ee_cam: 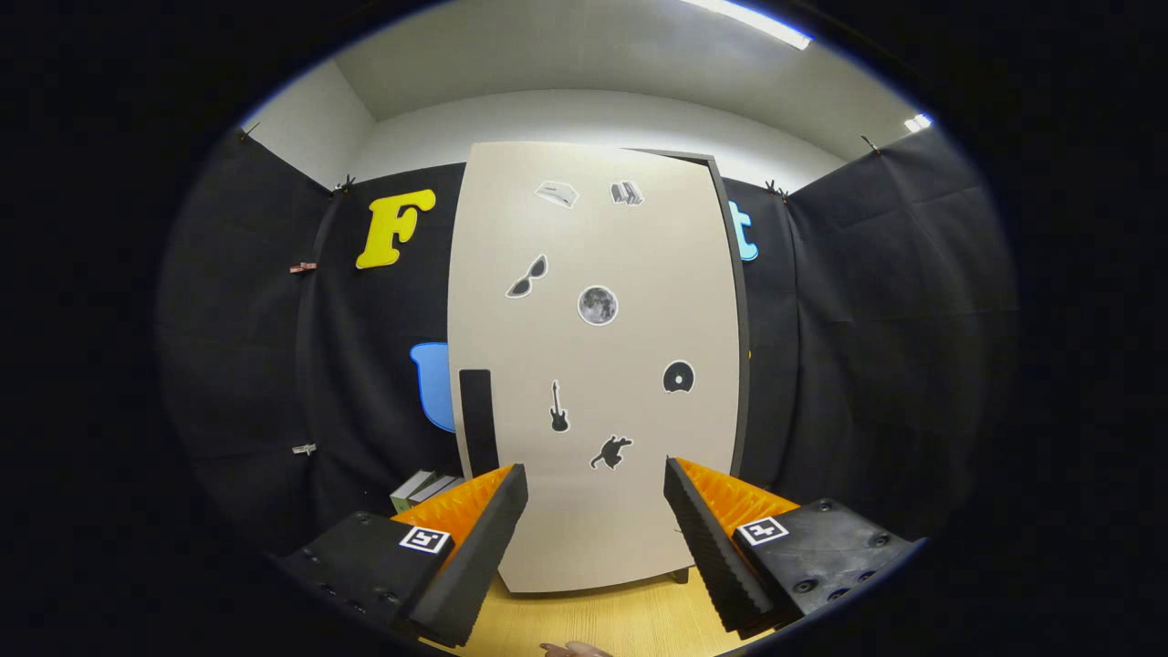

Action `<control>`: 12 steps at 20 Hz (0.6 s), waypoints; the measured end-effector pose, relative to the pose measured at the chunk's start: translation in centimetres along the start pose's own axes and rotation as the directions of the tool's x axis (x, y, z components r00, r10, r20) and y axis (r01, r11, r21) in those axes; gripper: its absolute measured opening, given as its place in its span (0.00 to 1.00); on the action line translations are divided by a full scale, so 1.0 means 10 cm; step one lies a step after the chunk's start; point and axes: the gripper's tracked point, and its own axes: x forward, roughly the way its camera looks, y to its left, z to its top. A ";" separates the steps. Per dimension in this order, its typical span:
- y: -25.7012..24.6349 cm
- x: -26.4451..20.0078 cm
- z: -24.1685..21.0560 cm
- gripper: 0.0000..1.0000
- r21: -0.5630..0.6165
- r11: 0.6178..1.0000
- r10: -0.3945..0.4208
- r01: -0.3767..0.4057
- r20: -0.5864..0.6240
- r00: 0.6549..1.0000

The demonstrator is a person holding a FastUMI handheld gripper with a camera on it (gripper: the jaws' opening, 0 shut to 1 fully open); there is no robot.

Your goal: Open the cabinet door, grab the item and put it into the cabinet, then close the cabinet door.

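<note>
Cabinet door (pixel 593 365): shut or nearly, stickered face toward gripper (pixel 595 520), dark handle (pixel 477 420) at left edge. Gripper: fingers wide apart, holding nothing. Item: cannot tell; small boxes (pixel 422 488) near door's lower left. Scene fits door unopened or reclosed. If opening: close squarely on handle.

Wooden table (pixel 602 616) with a cabinet (pixel 593 365) standing on it

The pale cabinet stands upright on the light wood tabletop, its door facing the gripper (pixel 595 511), whose fingers are spread apart with nothing between them. A few books (pixel 422 488) lie beside the cabinet's handle side.
</note>
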 end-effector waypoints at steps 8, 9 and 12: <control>0.00 -0.02 -0.05 0.98 -0.007 1.000 -0.002 0.002 -0.019 1.000; 0.00 -0.03 -0.04 0.98 -0.006 1.000 -0.003 0.003 -0.017 1.000; -0.01 -0.04 -0.03 0.98 -0.003 1.000 -0.005 0.005 -0.014 1.000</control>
